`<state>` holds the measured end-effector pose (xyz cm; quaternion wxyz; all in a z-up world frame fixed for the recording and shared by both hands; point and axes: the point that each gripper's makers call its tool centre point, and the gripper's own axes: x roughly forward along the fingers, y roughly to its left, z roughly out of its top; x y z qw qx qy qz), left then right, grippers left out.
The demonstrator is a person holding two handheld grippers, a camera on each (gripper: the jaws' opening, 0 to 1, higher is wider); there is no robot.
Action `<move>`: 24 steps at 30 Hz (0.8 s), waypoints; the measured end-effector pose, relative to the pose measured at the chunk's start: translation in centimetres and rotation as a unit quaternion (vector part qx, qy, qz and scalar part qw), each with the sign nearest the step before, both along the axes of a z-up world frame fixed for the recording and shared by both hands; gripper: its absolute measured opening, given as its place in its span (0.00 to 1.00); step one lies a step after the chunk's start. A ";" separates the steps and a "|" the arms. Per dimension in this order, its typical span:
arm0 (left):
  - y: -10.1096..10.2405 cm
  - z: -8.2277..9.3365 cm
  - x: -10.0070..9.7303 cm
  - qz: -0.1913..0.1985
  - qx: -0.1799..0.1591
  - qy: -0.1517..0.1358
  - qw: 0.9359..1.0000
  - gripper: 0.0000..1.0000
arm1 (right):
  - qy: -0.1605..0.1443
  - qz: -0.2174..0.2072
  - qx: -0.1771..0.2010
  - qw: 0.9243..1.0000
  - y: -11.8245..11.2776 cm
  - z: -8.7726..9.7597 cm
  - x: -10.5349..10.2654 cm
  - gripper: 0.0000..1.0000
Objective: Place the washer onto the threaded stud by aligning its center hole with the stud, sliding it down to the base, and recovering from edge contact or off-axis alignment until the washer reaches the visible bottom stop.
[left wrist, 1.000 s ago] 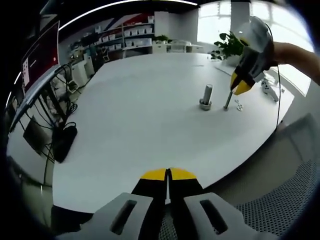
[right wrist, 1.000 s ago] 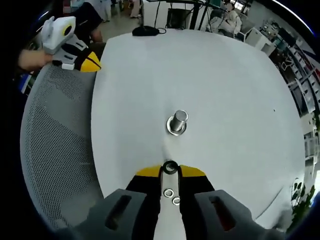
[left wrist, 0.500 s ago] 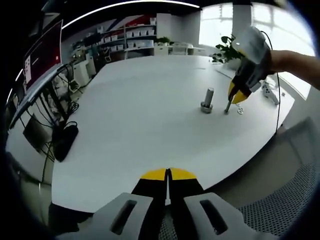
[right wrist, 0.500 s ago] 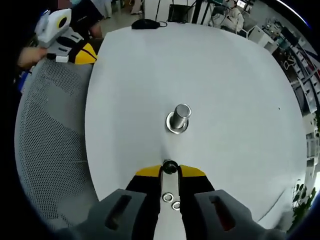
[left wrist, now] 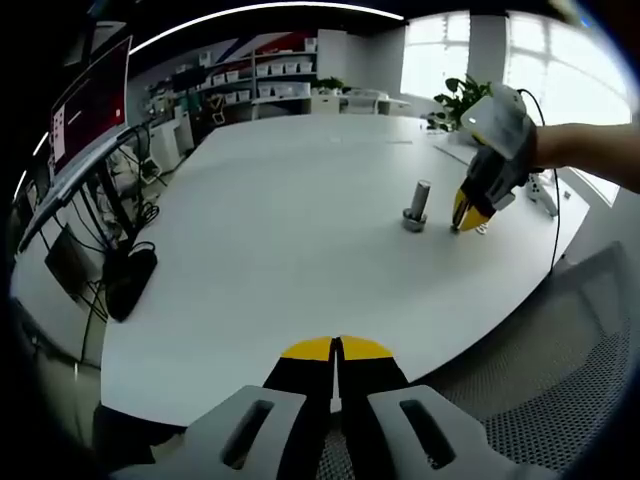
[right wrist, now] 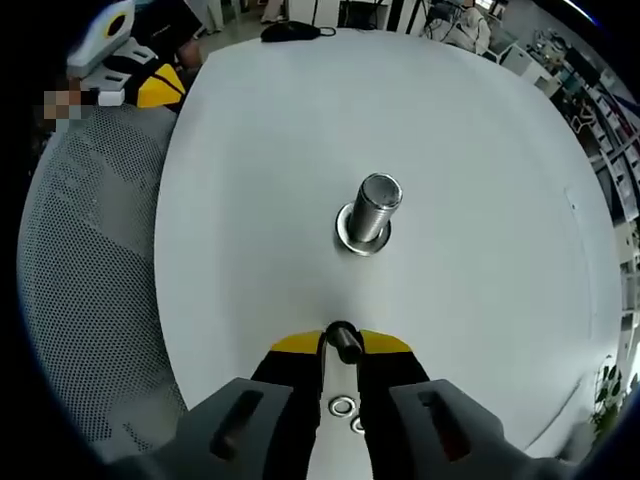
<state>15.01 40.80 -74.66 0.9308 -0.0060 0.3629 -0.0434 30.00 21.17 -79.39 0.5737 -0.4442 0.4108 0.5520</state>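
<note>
Your right gripper has lifted off the table since a second ago, carrying a dark washer pinched edge-on at its tips, short of the stud, which stands upright. Two spare washers lie on the table under its jaws. Your left gripper hangs at the table edge, jaws pressed together on nothing.

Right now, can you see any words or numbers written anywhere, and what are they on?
None can be read.
The dark red wall screen carries small white marks, too blurred to read.
The shelf bins at the back are too small to tell.
The metal threaded stud, the white table and the small dark washer show no writing.
</note>
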 end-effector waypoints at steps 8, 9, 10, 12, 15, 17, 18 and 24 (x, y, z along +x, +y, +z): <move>0.0 0.0 0.0 0.001 -0.001 -0.001 1.000 0.00 | 0.006 -0.022 0.029 0.999 0.0 0.1 -0.1 0.24; 0.0 0.0 0.0 0.001 -0.001 -0.001 1.000 0.00 | 0.007 -0.024 0.029 0.999 -0.2 0.1 -0.1 0.24; 0.0 0.0 0.0 0.001 -0.001 0.000 1.000 0.00 | 0.009 -0.028 0.029 0.999 -0.5 0.0 -0.1 0.24; 0.1 0.0 0.0 0.001 0.000 0.001 1.000 0.00 | 0.009 -0.033 0.029 0.999 -0.8 0.0 -0.1 0.25; 0.1 0.0 0.0 0.001 0.000 0.000 1.000 0.00 | 0.011 -0.040 0.029 0.999 -1.7 0.0 -0.3 0.25; 0.1 0.0 0.0 0.001 0.000 -0.001 1.000 0.00 | 0.012 -0.046 0.028 0.999 -2.3 -0.2 -0.3 0.26; 0.1 0.0 0.0 0.001 0.000 0.000 1.000 0.00 | 0.012 -0.046 0.027 0.998 -2.4 -0.2 -0.4 0.26; 0.0 0.0 0.0 0.001 0.000 -0.002 1.000 0.00 | 0.017 -0.052 0.018 0.998 -4.0 -0.5 -0.6 0.26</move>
